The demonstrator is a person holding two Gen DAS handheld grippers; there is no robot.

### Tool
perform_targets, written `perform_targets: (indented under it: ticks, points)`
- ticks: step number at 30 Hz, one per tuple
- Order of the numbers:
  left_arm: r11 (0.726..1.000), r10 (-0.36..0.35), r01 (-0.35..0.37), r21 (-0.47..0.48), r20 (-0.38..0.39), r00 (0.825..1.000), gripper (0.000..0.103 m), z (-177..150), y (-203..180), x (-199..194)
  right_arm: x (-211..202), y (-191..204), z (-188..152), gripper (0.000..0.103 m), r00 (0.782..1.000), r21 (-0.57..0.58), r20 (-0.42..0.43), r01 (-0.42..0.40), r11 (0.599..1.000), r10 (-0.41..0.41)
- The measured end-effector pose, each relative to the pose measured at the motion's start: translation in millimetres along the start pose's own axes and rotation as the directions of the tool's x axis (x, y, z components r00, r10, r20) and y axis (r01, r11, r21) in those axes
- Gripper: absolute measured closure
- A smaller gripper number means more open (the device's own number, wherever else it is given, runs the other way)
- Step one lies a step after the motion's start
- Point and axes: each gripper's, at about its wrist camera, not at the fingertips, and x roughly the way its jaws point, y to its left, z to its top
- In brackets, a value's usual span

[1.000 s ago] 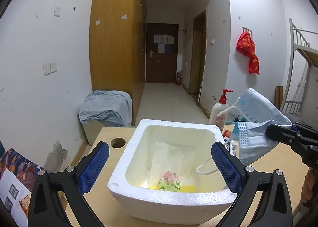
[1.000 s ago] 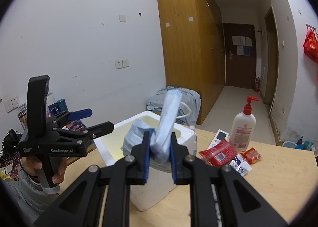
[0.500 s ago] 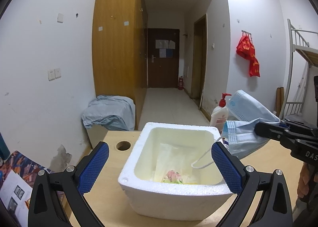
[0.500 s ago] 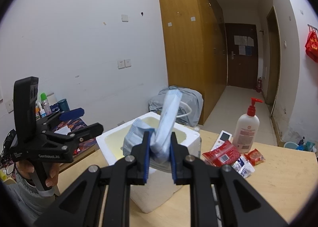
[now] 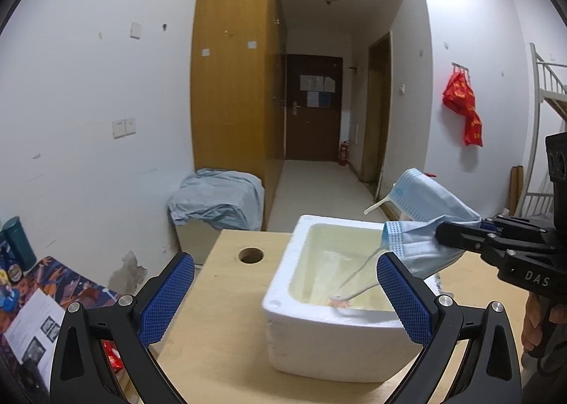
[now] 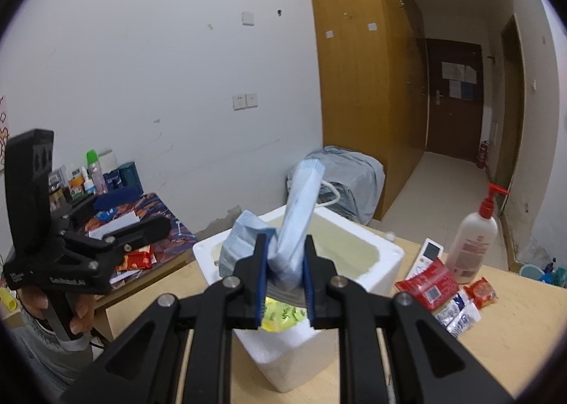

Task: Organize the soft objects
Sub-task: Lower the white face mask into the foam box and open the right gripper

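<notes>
Mask (image 6: pixel 290 227) pinched in right jaws, left jaws spread, snack packets (image 6: pixel 444 292) only right view.

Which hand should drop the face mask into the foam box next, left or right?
Right. The right gripper is already shut on the face mask, holding it above the foam box with an ear loop dangling inside. The left gripper is open, empty, and set back from the box.

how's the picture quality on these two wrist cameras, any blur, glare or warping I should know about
Left wrist view: strong fisheye bend with dark corners; even indoor light; the blue pleated face mask and white foam box read sharp. Right wrist view: same warping, slightly softer; the right gripper, shut on the mask, looms large; no harsh glare on the pump bottle.
</notes>
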Motion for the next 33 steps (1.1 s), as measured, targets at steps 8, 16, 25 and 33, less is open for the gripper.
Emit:
perform_targets:
  ticks: [8, 16, 25, 33]
  points:
    - [0.999, 0.031, -0.031, -0.022, -0.01, 0.999, 0.0, -2, 11, -4, 11, 7, 2, 0.082, 1.0, -0.012, -0.013, -0.016, 1.0, 0.016]
    - [0.999, 0.032, -0.032, -0.025, -0.012, 0.999, 0.0, -2, 13, -4, 20, 1, 1, 0.082, 1.0, 0.003, -0.026, -0.003, 1.0, 0.003]
    - [0.999, 0.032, -0.032, -0.024, -0.011, 0.999, 0.0, -1, 14, -2, 23, -3, 2, 0.021, 0.998, 0.031, -0.028, 0.048, 0.998, -0.047]
    - [0.999, 0.028, -0.029, -0.029, -0.015, 0.999, 0.0, -1, 14, -2, 17, 2, 3, 0.006, 0.996, -0.015, 0.0, 0.086, 0.996, -0.086]
